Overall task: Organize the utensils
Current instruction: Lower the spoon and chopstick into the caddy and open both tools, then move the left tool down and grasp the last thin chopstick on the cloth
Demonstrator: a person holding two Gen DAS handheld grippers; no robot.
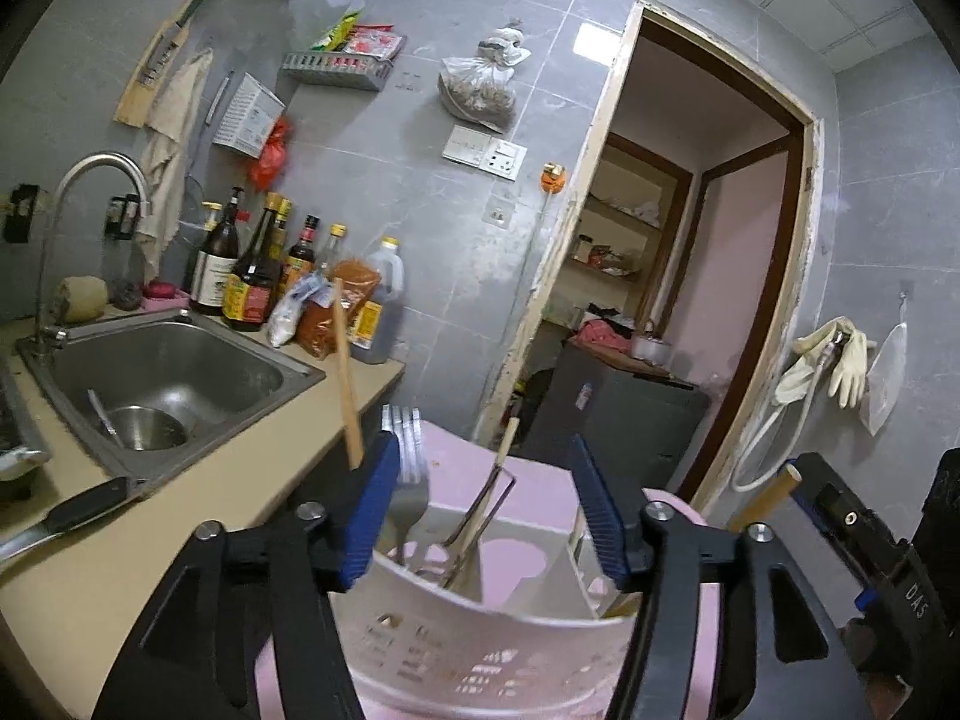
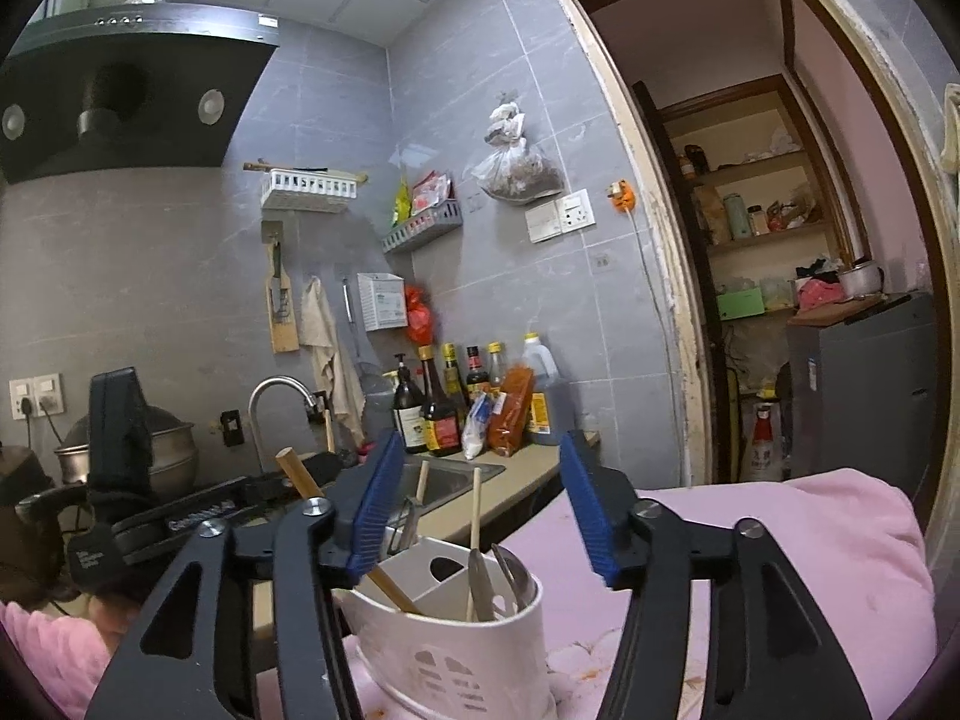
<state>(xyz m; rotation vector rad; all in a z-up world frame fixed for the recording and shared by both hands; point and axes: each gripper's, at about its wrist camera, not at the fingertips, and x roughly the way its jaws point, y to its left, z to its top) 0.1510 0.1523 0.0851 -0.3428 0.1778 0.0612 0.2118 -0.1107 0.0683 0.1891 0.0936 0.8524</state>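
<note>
A white slotted utensil holder (image 1: 480,618) stands on a pink cloth (image 1: 468,468). My left gripper (image 1: 486,510) is open, its blue pads astride the holder's top. A metal fork (image 1: 408,480) stands just inside the left pad, and a wooden chopstick (image 1: 347,378) tilts up behind that pad. Thin metal utensils (image 1: 474,522) lean in the middle slot. In the right wrist view my right gripper (image 2: 480,516) is open above the same holder (image 2: 456,654). Neither set of pads presses on anything. A chopstick (image 2: 475,510), a spoon and fork (image 2: 504,576) and a slanted wooden stick (image 2: 300,477) sit in the holder.
A steel sink (image 1: 180,360) with a bowl in it lies to the left, with a black-handled knife (image 1: 72,516) on the counter in front. Sauce bottles (image 1: 252,276) crowd the corner. A pot (image 2: 156,450) stands on the stove. An open doorway (image 1: 690,276) is to the right.
</note>
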